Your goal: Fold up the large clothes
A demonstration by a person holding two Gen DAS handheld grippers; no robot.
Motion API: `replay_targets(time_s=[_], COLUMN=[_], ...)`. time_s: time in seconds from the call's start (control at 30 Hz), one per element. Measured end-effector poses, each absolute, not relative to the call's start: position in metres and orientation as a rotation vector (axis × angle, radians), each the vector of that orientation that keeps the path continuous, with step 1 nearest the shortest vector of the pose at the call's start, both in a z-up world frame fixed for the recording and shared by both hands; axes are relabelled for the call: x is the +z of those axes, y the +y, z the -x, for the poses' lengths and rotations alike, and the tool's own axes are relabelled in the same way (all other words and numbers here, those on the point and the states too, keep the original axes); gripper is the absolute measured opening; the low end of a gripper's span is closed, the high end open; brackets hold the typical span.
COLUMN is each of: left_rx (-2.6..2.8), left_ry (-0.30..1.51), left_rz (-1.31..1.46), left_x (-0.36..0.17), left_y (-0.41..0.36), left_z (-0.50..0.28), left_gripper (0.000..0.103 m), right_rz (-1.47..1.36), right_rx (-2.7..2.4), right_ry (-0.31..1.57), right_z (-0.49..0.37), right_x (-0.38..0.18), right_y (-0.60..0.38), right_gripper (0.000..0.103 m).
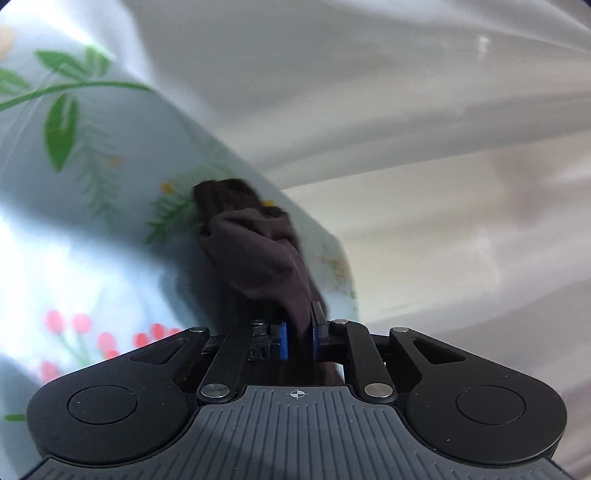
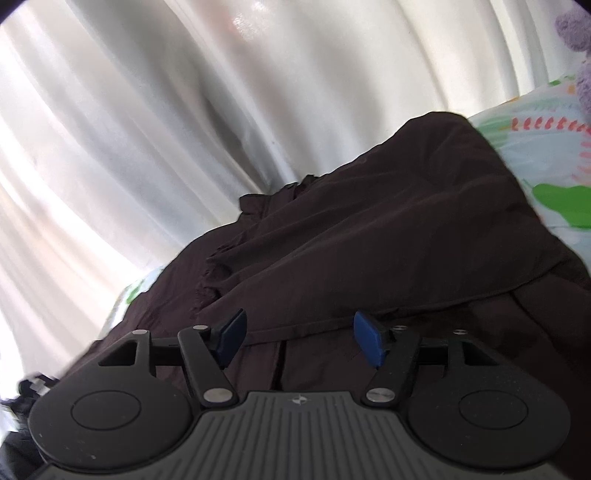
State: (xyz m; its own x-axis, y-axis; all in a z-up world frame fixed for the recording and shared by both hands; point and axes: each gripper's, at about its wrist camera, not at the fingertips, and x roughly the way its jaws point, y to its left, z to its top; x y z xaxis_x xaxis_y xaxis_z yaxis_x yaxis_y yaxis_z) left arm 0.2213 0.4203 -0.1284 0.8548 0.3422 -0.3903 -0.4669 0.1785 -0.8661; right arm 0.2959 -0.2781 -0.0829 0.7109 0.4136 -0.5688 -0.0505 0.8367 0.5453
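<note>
Two hand-held grippers worked a dark garment [image 2: 369, 221] on a floral sheet [image 1: 74, 221]: left hand-held gripper [image 1: 300, 338] clamped on a bunched edge, right hand-held gripper [image 2: 301, 338] apart above a hem, best pinched before lifting evenly.

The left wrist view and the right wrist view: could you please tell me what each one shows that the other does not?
Only the left wrist view shows the left gripper shut on a bunched piece of the dark garment, with red berries printed on the floral sheet.

Only the right wrist view shows the right gripper open over the garment's broad spread, and something purple and fuzzy at the top right.

Both show the dark garment, the floral sheet with its green leaf print, and pale curtains.
</note>
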Motion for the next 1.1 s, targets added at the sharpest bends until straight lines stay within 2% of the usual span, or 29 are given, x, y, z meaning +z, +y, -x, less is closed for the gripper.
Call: replay_targets(time_s=[0.13,0.27,0.33,0.4,0.43,0.5,0.57,0.63,0.8,1.0,1.07,1.1], left_rx=[0.307,-0.002,-0.160,-0.281,-0.324,-0.374,-0.387,-0.352,-0.170,0.018,0.053,0.067], left_ry=[0.087,0.153,0.206,0.275,0.326,0.461,0.627,0.733,0.718,0.693,0.691,0.689], left_rz=[1.081,0.777,0.630,0.531,0.487,0.438,0.431,0.442,0.443,0.315,0.324,0.332], left_x=[-0.063,-0.001,0.011,0.004,-0.007,-0.033,-0.066,-0.090,-0.104,-0.104,-0.108,-0.111], left_y=[0.376,0.276,0.214,0.159,0.131,0.090,0.063,0.056,0.087,0.113,0.117,0.119], left_z=[-0.244,-0.280,-0.299,-0.317,-0.326,-0.342,-0.356,-0.360,-0.344,-0.341,-0.341,-0.341], left_gripper=[0.012,0.013,0.021,0.039,0.044,0.061,0.070,0.071,0.094,0.095,0.095,0.095], right_rz=[-0.600,-0.636,-0.637,-0.631,-0.627,-0.633,-0.659,-0.696,-0.788,-0.955,-1.002,-1.007], right_rx=[0.305,0.316,0.330,0.344,0.347,0.351,0.350,0.353,0.394,0.447,0.443,0.445], right_ry=[0.740,0.727,0.725,0.724,0.724,0.730,0.747,0.768,0.806,0.909,0.916,0.915], right_z=[-0.297,-0.299,-0.300,-0.301,-0.302,-0.305,-0.311,-0.318,-0.343,-0.386,-0.392,-0.395], right_x=[-0.083,-0.082,-0.081,-0.080,-0.079,-0.081,-0.085,-0.090,-0.101,-0.127,-0.131,-0.131], right_y=[-0.280,-0.279,-0.277,-0.276,-0.277,-0.279,-0.283,-0.287,-0.280,-0.252,-0.245,-0.241], right_gripper=[0.066,0.066,0.066,0.066,0.066,0.066,0.066,0.066,0.065,0.063,0.052,0.042])
